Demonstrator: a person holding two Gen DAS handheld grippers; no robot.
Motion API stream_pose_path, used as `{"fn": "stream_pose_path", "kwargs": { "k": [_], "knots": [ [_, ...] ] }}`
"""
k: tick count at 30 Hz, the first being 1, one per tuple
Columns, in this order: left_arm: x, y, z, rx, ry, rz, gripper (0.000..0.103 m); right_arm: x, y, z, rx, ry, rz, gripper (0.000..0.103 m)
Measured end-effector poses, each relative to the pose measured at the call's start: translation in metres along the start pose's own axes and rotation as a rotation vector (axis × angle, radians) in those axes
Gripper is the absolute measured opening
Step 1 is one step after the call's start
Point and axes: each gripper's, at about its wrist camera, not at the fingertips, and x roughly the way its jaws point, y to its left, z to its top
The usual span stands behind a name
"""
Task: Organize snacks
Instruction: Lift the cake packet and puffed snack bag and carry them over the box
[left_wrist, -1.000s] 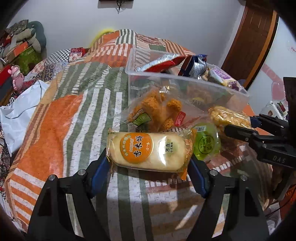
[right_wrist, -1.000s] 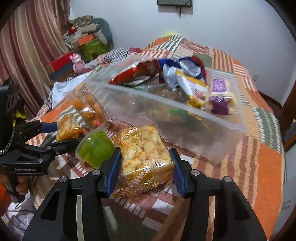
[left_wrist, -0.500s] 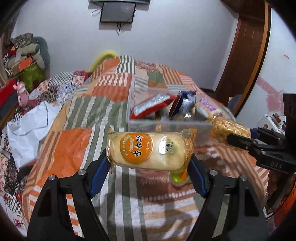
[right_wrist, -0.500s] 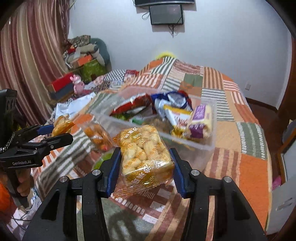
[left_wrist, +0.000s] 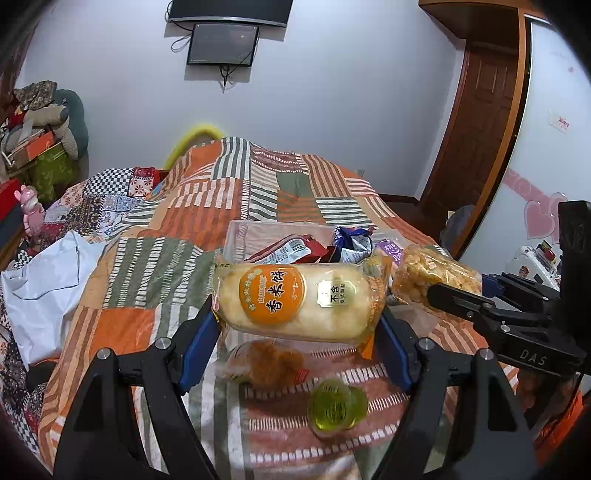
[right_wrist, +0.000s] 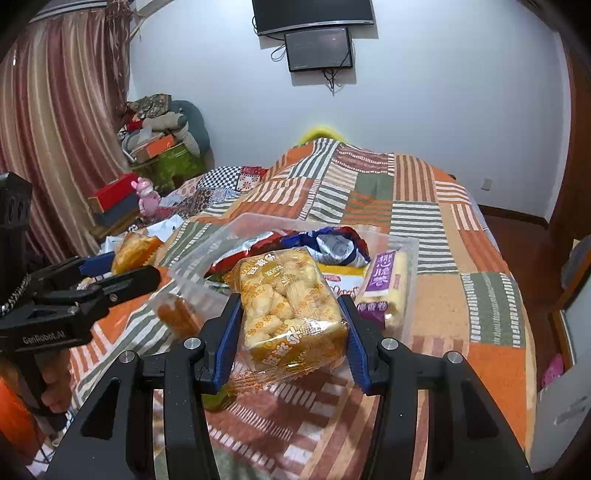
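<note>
My left gripper (left_wrist: 299, 328) is shut on a long rice cracker pack (left_wrist: 301, 299) with an orange round label, held above the bed. My right gripper (right_wrist: 290, 332) is shut on a clear pack of yellow puffed snacks (right_wrist: 290, 306), also lifted. Each gripper shows in the other's view, the right one (left_wrist: 458, 291) and the left one (right_wrist: 122, 269). A clear plastic bin (right_wrist: 408, 266) with several snack packs lies just beyond both. A pack of orange fried snacks (left_wrist: 269, 363) and a green jelly cup (left_wrist: 334, 406) lie on the quilt below the left gripper.
The patchwork quilt (left_wrist: 236, 206) covers the bed. A white cloth (left_wrist: 48, 280) lies at the left edge. Piled boxes and a pink toy (right_wrist: 147, 192) stand by the striped curtain (right_wrist: 55, 122). A wooden door (left_wrist: 476, 136) is at the right.
Both grippers have risen with their packs, lifting away from the quilt. The bin and the loose snacks now look lower and farther away.
</note>
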Motion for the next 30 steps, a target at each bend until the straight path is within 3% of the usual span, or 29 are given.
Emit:
{"fn": "stream_pose_path", "kwargs": {
  "k": [20,30],
  "knots": [
    [0.085,0.005,0.013,-0.019,0.152,-0.019,0.078,0.034,-0.009,0.004,-0.025,0.040,-0.021,0.047],
    [0.094,0.003,0.010,-0.017,0.177,-0.021,0.090,0.045,-0.016,0.008,-0.010,0.057,0.002,0.044]
  ]
}}
